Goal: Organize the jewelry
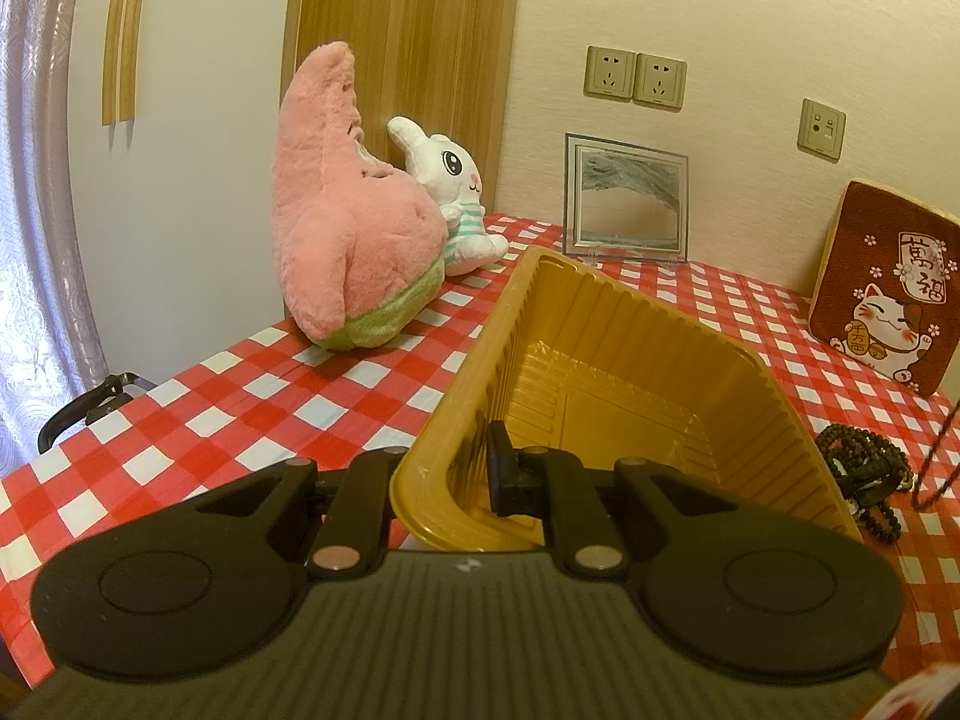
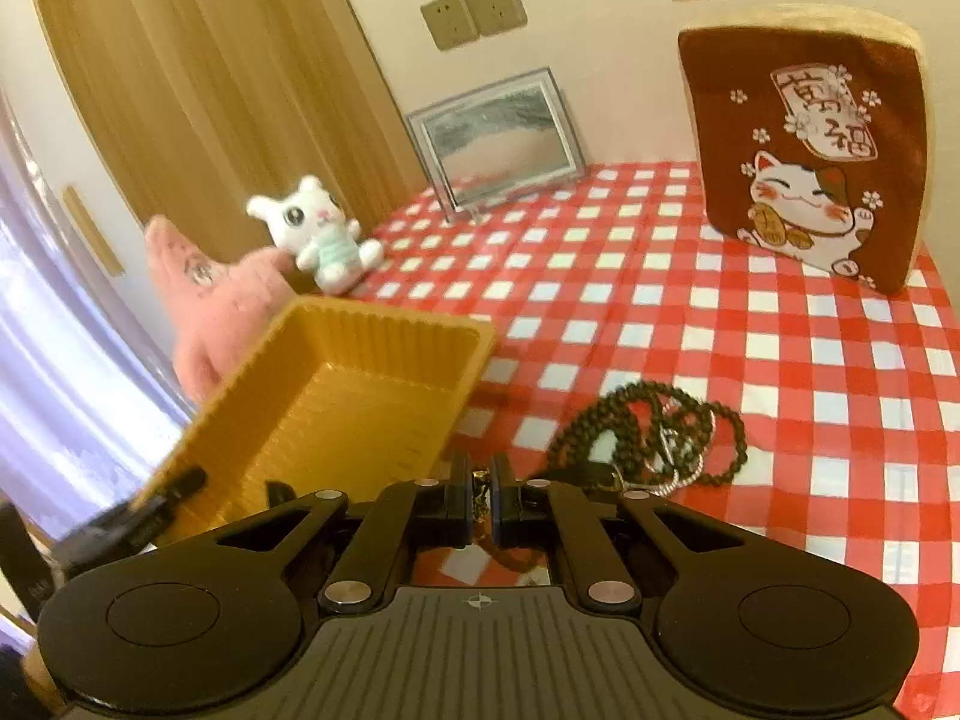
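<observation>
Left gripper (image 1: 474, 468): jaws clamped on the gold tray (image 1: 606, 360) wall. Right gripper (image 2: 479, 501): jaws pinching a thin chain (image 2: 480, 495). Beaded necklaces (image 2: 660, 432) lie on the surface (image 2: 660, 312).

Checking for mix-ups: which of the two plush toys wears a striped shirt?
The small white bunny plush, in a mint-striped shirt. The big pink star plush beside it has green shorts.

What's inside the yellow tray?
Nothing that shows: the yellow tray has a bare ribbed floor. One finger of the left tool pinching its wall reaches inside. The near corner is hidden behind that tool.
</observation>
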### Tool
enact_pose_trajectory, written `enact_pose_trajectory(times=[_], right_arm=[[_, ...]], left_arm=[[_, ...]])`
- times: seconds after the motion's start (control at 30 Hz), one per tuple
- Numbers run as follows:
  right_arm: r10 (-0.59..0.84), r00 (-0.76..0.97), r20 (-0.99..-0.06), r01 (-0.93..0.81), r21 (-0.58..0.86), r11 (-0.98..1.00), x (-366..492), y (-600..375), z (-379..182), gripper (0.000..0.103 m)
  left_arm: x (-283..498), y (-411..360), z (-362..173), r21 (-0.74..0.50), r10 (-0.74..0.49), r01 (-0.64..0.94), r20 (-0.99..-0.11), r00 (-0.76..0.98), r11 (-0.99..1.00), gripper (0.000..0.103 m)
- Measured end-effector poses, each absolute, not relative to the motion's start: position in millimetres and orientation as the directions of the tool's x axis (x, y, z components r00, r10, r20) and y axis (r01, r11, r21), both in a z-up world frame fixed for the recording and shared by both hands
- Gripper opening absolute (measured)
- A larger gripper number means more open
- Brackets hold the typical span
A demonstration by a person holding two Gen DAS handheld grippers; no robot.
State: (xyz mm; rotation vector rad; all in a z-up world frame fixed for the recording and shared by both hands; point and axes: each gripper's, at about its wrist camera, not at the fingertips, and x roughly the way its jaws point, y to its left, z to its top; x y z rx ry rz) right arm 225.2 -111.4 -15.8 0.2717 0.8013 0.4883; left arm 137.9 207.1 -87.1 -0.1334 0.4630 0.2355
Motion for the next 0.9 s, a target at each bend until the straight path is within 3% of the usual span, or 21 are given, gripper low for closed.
enact_pose_trajectory(times=[0.47, 0.9], right_arm=[[0.721, 0.452, -0.525, -0.484, 0.535, 0.693, 226, -33, 3, 0.005], [0.752, 0.319, -0.576, -0.542, 0.540, 0.644, 230, 43, -26, 0.007]], left_arm=[[139, 207, -87, -0.075, 0.193, -0.254, -0.457, 0.868, 0.964, 0.012], [139, 208, -85, -0.083, 0.190, -0.255, -0.460, 0.867, 0.963, 0.012]])
